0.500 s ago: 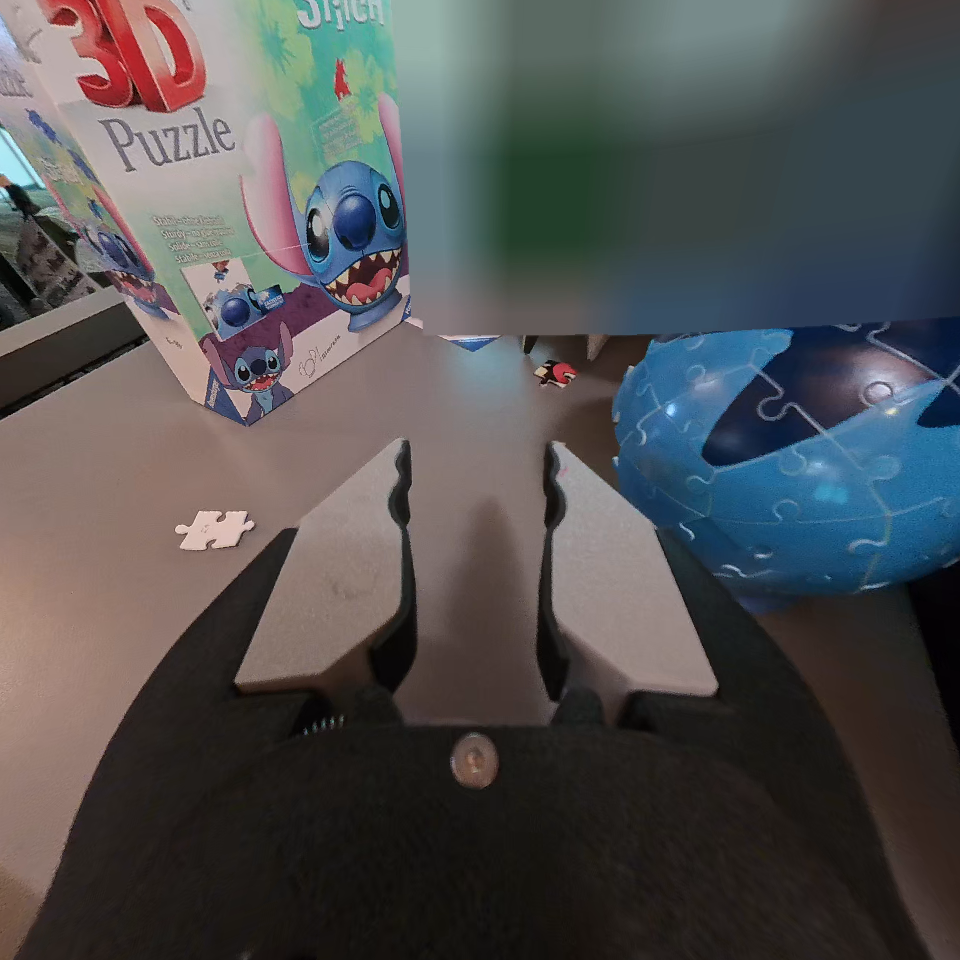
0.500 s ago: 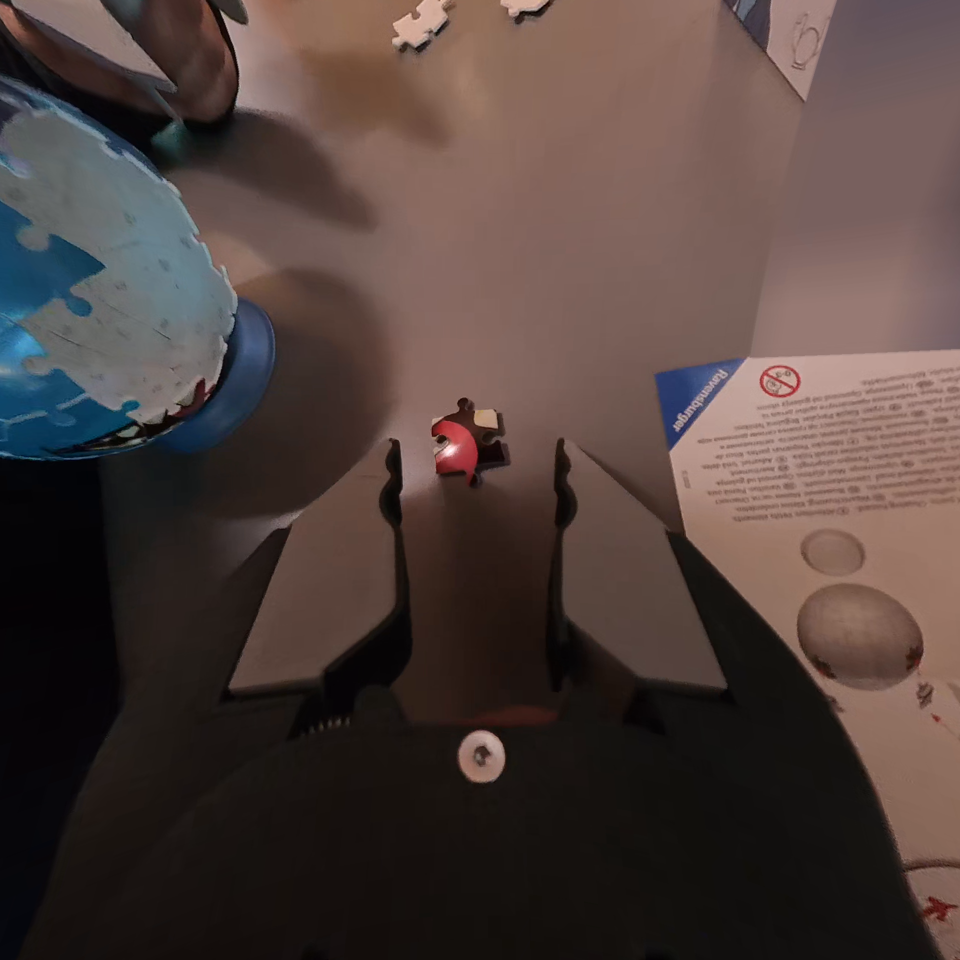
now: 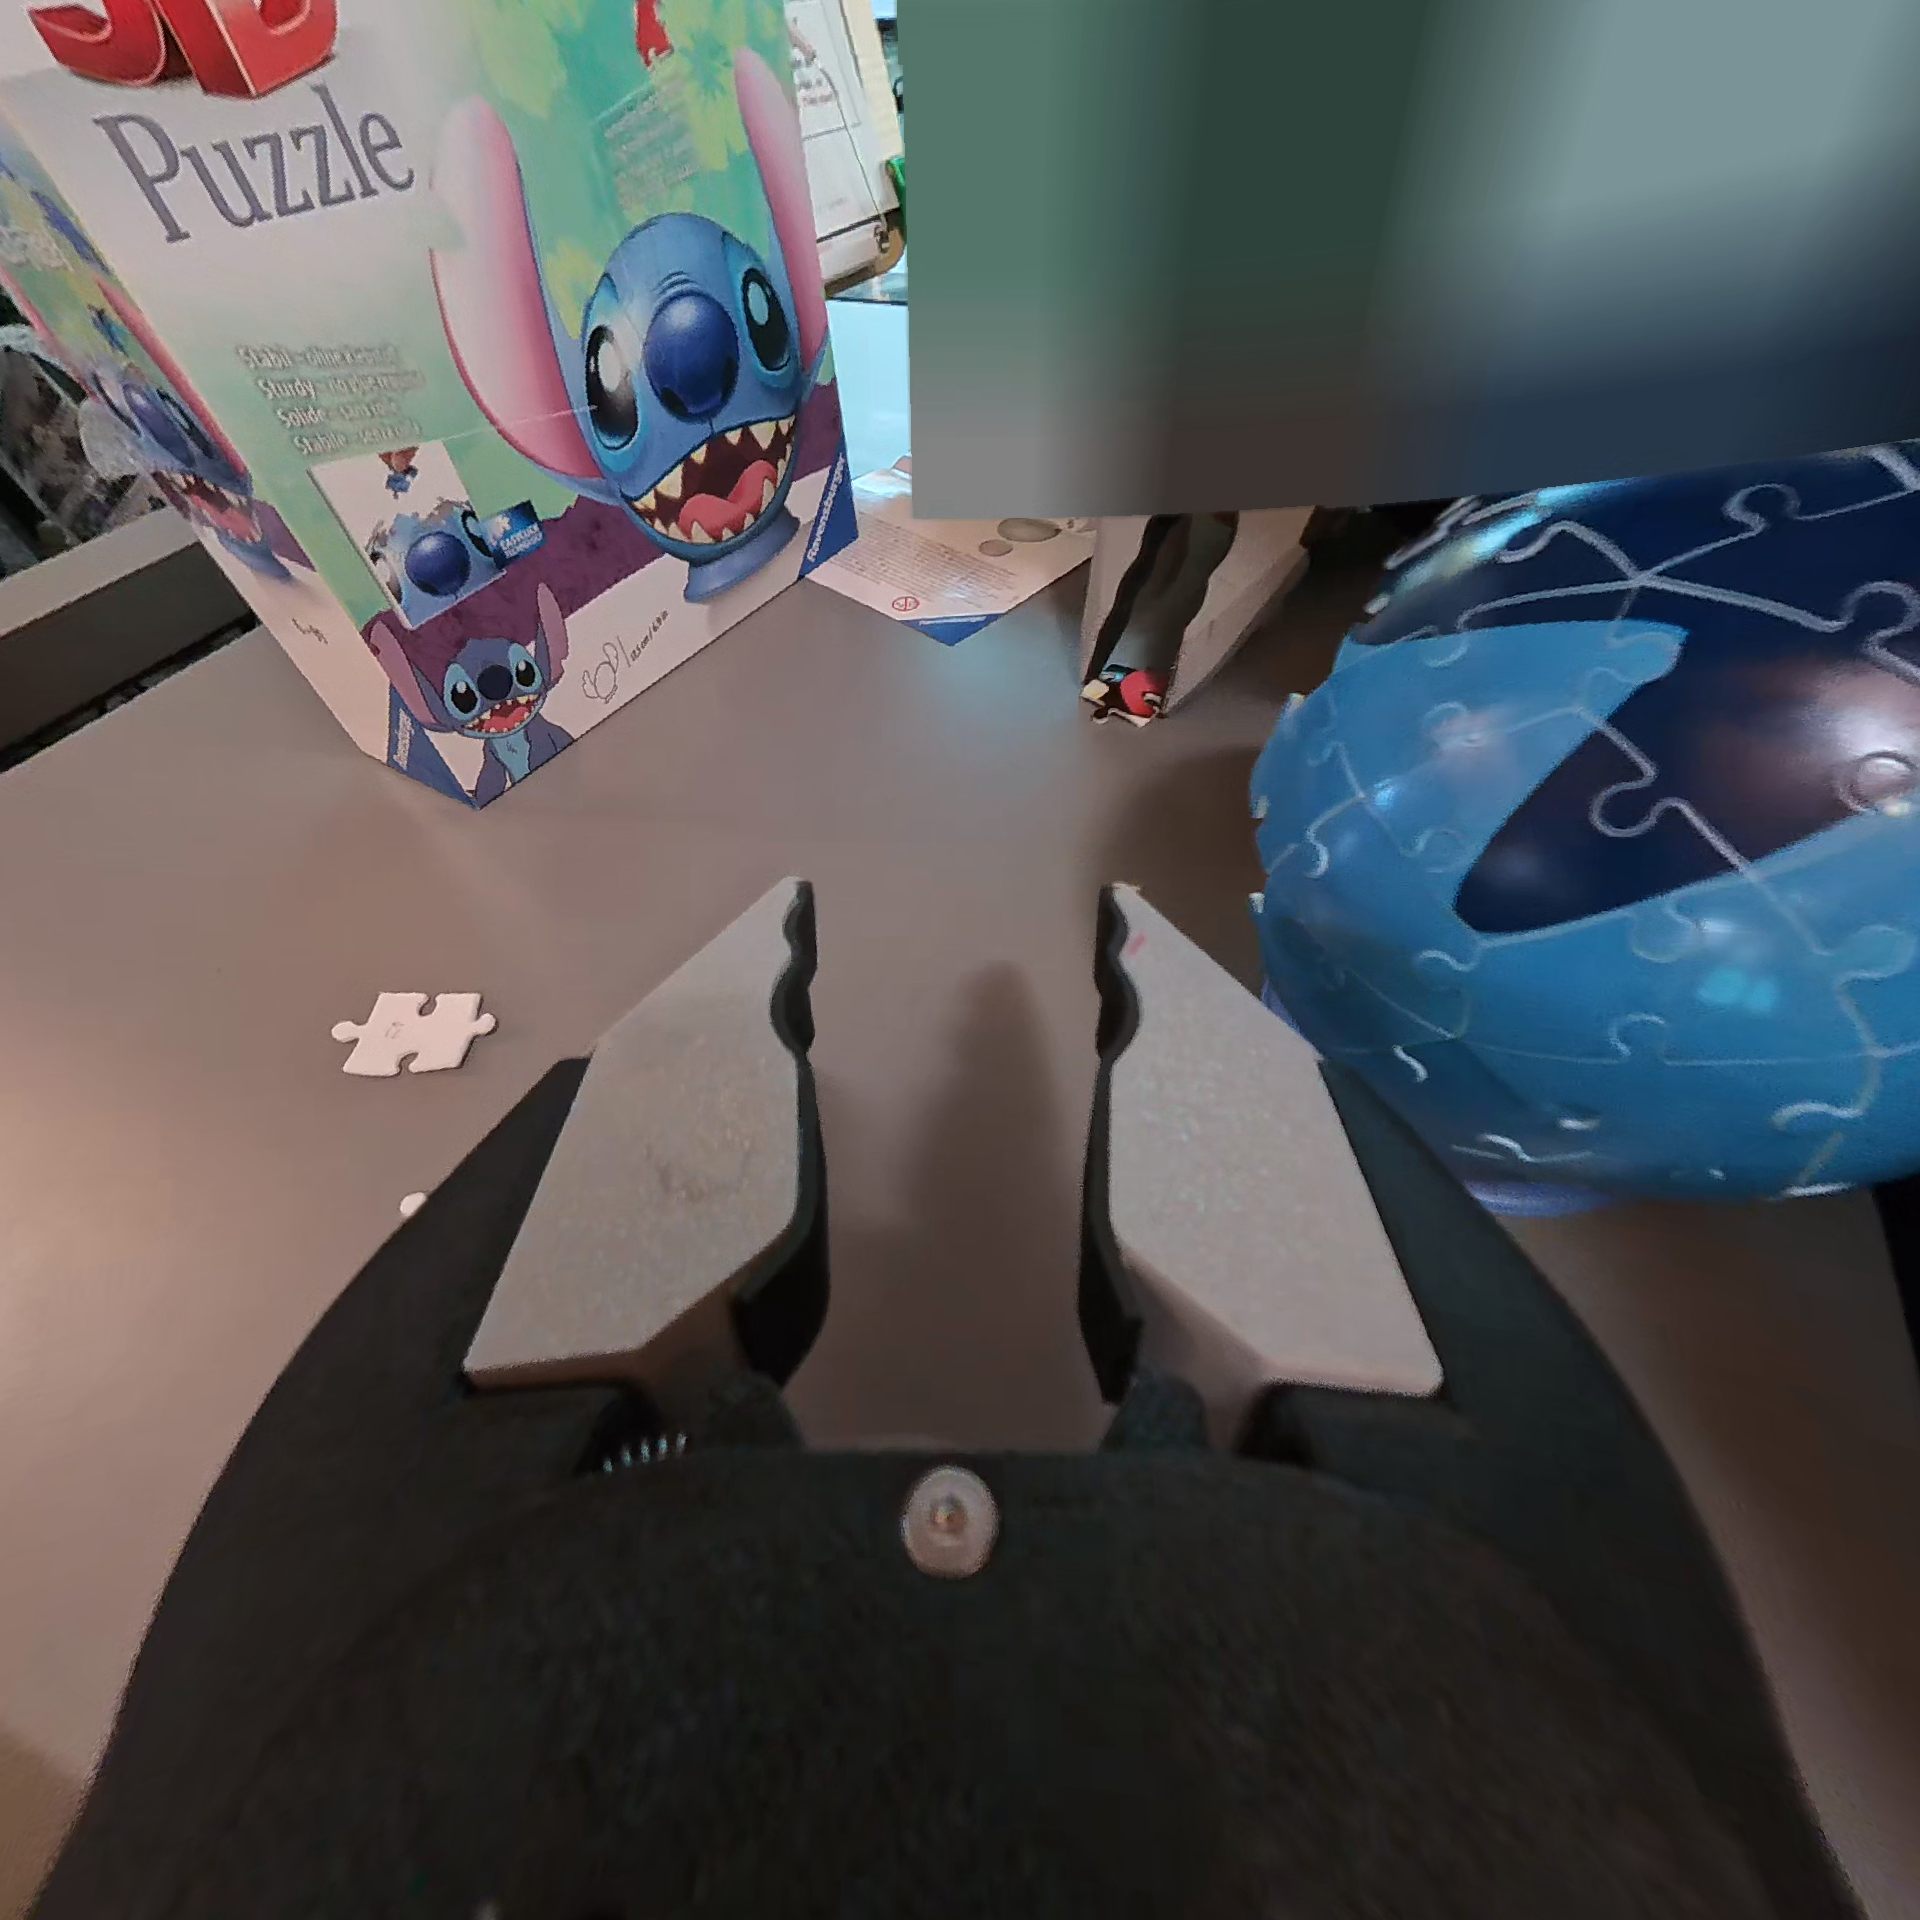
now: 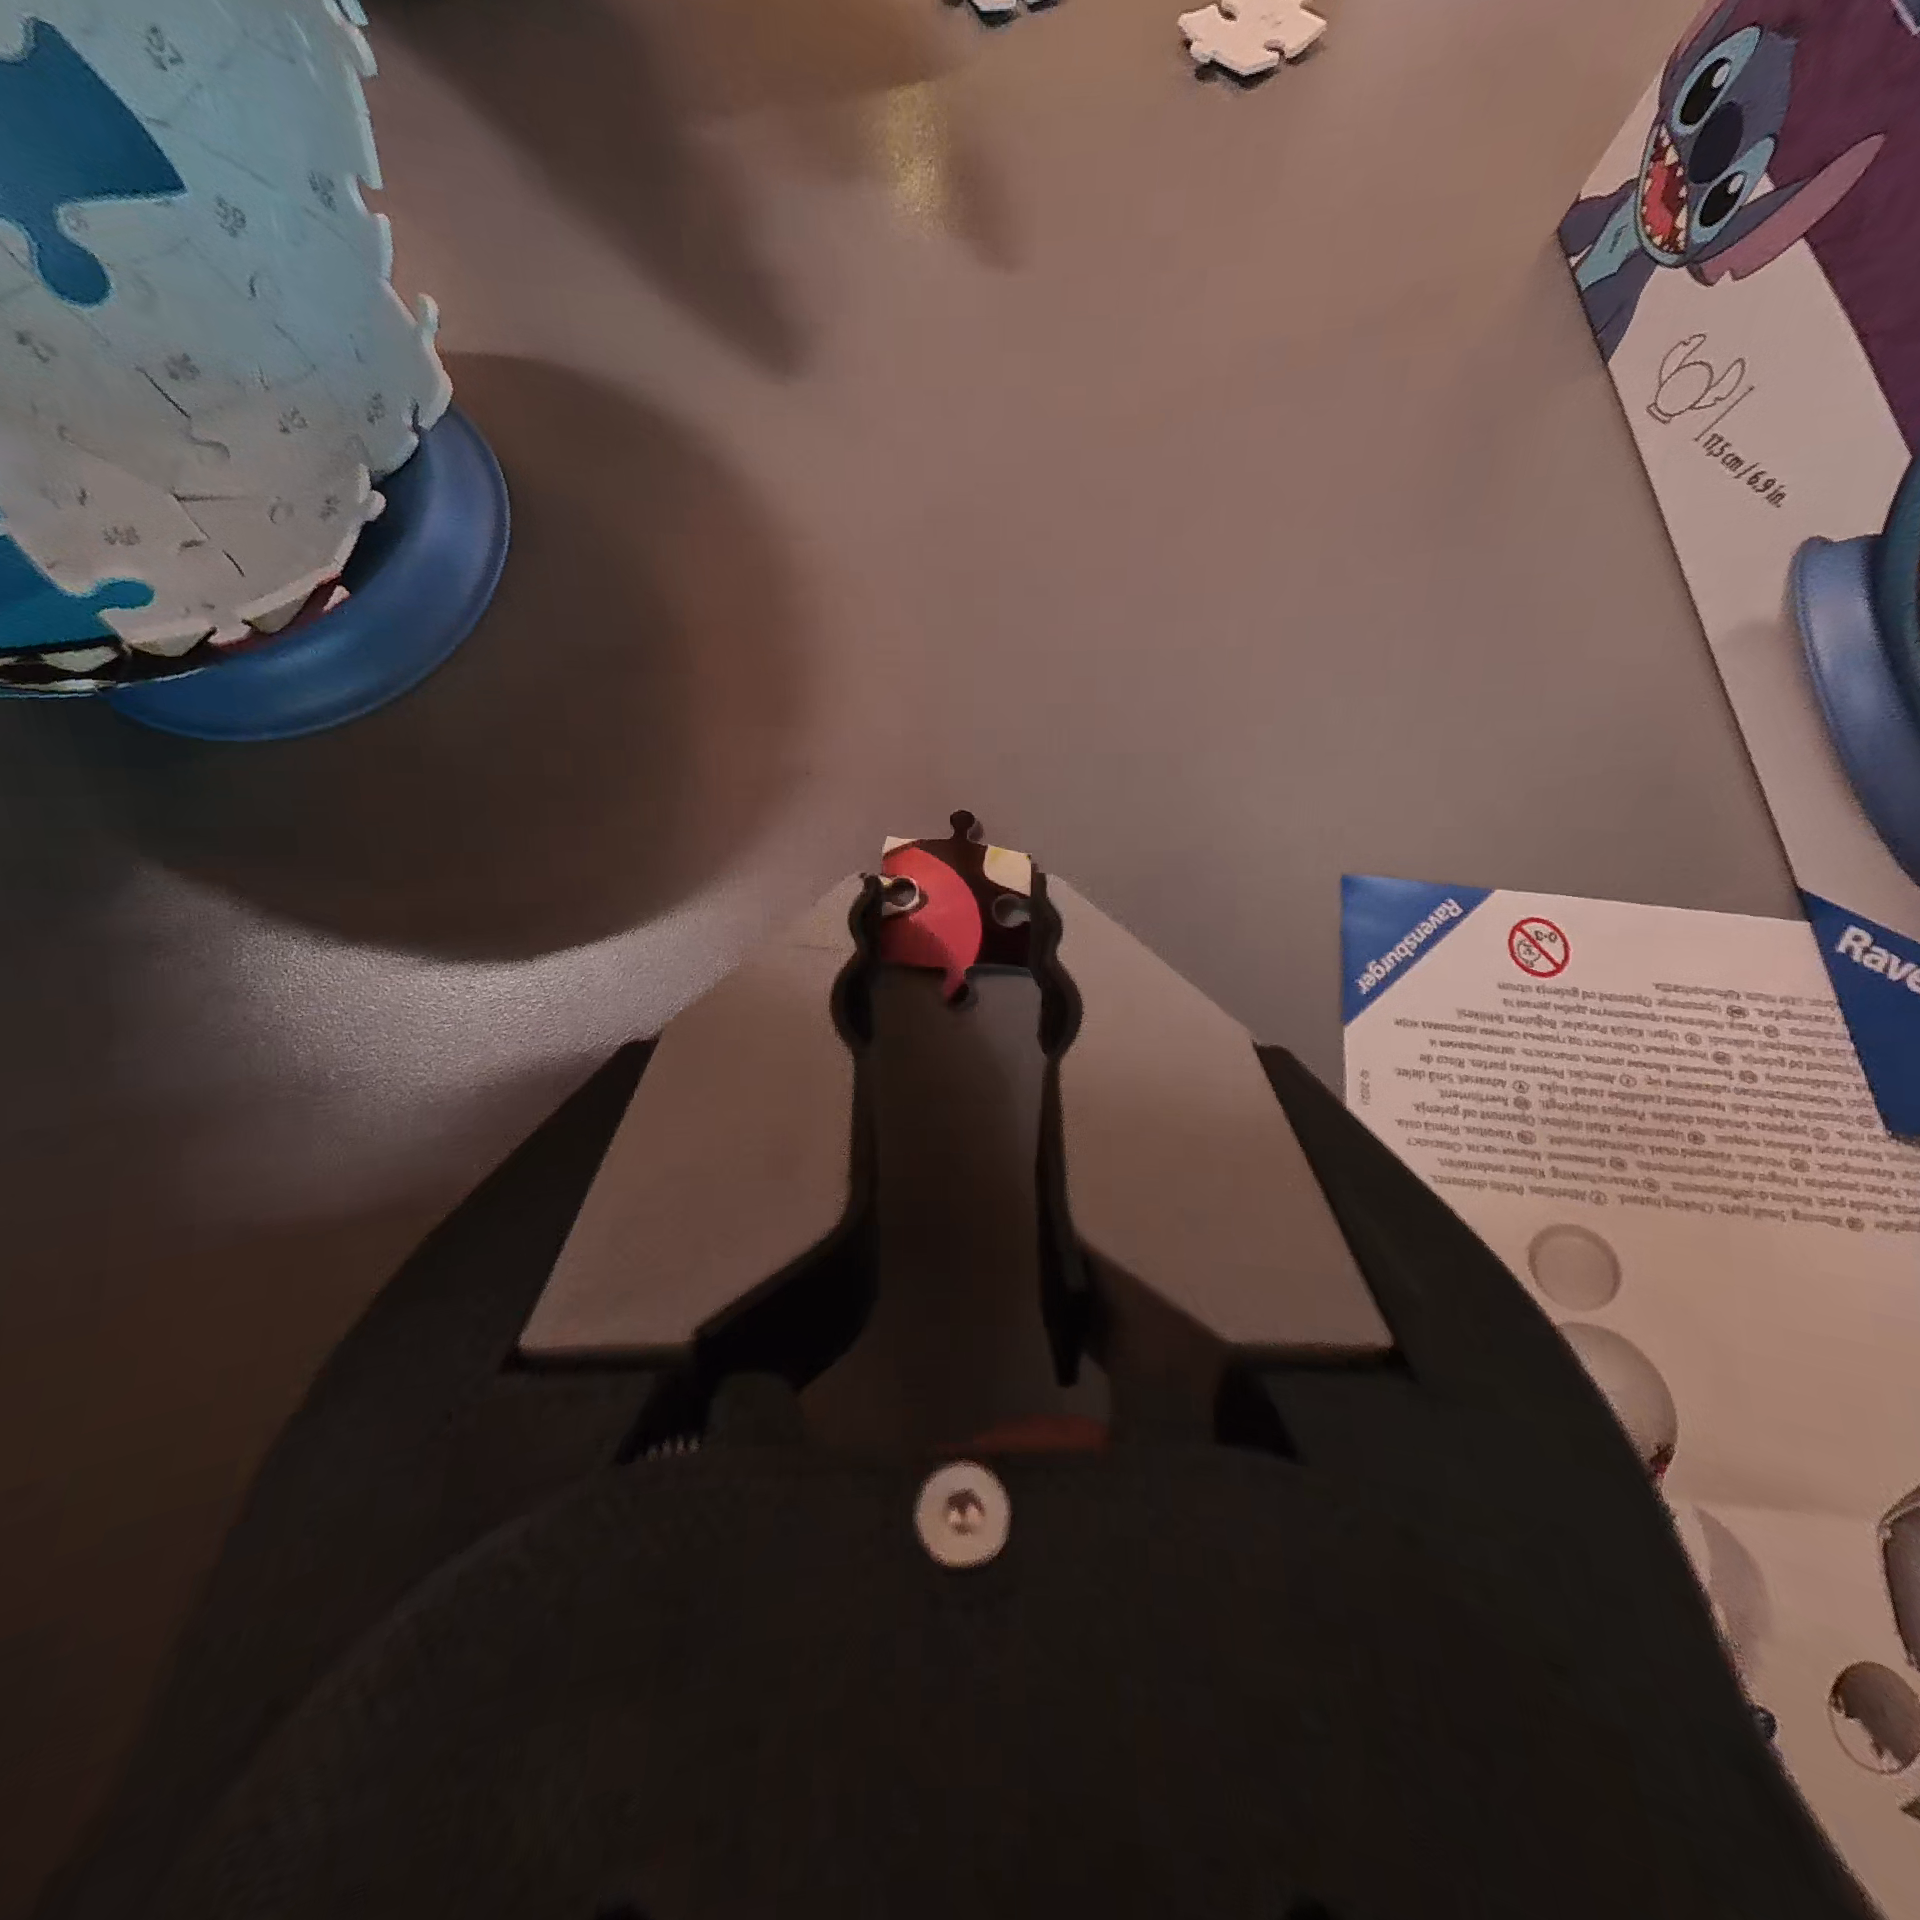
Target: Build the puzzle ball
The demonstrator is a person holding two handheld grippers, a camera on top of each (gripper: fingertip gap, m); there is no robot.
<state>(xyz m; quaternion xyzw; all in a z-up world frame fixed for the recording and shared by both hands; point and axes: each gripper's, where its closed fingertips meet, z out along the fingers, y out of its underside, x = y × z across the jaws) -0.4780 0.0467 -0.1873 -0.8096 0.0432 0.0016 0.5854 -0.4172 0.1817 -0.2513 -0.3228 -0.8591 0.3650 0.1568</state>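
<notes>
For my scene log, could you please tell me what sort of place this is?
Probably a tabletop set up for a hobby puzzle, indoors: a plain grey table, an upright puzzle box, an instruction sheet and a half-built puzzle ball.

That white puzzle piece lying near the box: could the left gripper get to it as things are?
Probably yes. The left gripper is open and holds nothing, and the white piece lies flat on bare table just off its left finger, with nothing between them. The box stands farther back, clear of the path.
</notes>
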